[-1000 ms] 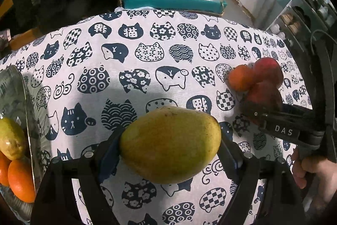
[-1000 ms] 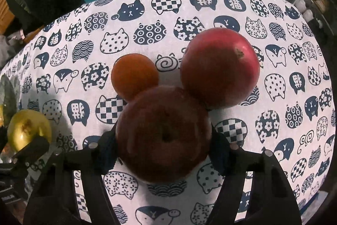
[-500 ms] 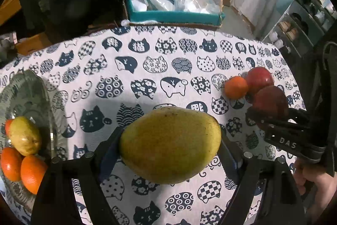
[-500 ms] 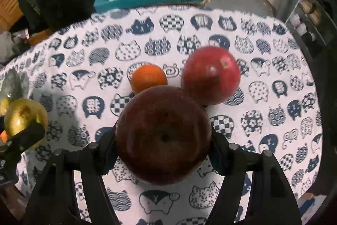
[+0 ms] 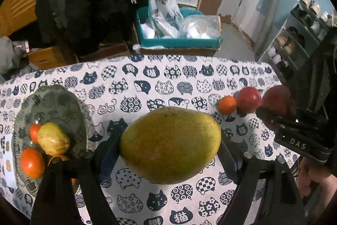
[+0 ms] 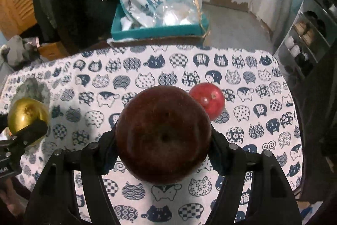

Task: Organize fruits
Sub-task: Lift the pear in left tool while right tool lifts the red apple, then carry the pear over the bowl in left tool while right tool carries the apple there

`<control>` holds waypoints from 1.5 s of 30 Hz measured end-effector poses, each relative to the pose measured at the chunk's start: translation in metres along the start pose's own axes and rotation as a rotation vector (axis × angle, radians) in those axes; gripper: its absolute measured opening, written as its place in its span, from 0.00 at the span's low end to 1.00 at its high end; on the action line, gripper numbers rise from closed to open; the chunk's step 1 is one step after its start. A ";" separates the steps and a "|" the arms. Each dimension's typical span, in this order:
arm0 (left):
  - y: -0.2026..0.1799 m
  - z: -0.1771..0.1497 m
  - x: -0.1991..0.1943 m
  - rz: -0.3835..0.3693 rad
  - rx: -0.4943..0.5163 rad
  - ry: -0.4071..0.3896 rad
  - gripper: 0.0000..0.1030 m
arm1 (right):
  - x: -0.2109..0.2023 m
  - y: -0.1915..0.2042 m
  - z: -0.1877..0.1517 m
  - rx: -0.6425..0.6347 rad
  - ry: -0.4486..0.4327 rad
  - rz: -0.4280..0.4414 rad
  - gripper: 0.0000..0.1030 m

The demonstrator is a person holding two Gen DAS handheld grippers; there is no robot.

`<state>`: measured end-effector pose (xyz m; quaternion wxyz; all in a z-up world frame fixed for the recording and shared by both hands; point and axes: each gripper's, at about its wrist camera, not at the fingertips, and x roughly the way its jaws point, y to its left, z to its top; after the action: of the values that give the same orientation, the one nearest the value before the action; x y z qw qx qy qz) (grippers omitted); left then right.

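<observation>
Across the table (image 5: 168,75) lies a white cloth printed with dark cat faces, and it fills most of both views. Behind its far edge stands a teal box (image 5: 179,42) stuffed with plastic bags (image 5: 158,1), and a shoe rack (image 5: 294,41) lines the right wall.

At the left end of the cloth sits a glass plate (image 5: 54,102). It holds a yellow-green fruit (image 5: 53,139) and several oranges (image 5: 32,162), bunched at its near side.

Next in size is the mango (image 5: 170,144), lying crosswise in the left gripper (image 5: 168,151). Both pads press on its ends and it hangs clear above the cloth. From the right wrist view the same mango shows at the far left edge, in front of the plate.

The dark apple (image 6: 163,134) is clamped in the right gripper (image 6: 163,140), pads tight on either side, also off the cloth. In the left wrist view it appears at the right, with a hand (image 5: 316,185) below that gripper's body.

On the cloth near the right end rests a red apple (image 6: 207,101), partly hidden behind the dark one in the right wrist view. Just beside it, on its left and about touching, sits a small orange (image 5: 227,104), seen only from the left wrist.
</observation>
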<state>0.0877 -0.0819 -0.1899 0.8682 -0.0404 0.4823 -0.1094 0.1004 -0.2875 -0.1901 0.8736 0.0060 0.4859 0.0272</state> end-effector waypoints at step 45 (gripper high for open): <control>0.082 0.007 -0.140 0.084 -0.098 -0.255 0.83 | -0.144 0.096 0.040 -0.151 -0.320 0.173 0.69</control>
<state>0.0340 0.0293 -0.0844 0.9233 -0.0760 0.3739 -0.0432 0.0546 -0.1983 -0.0430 0.9320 -0.0136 0.3351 0.1374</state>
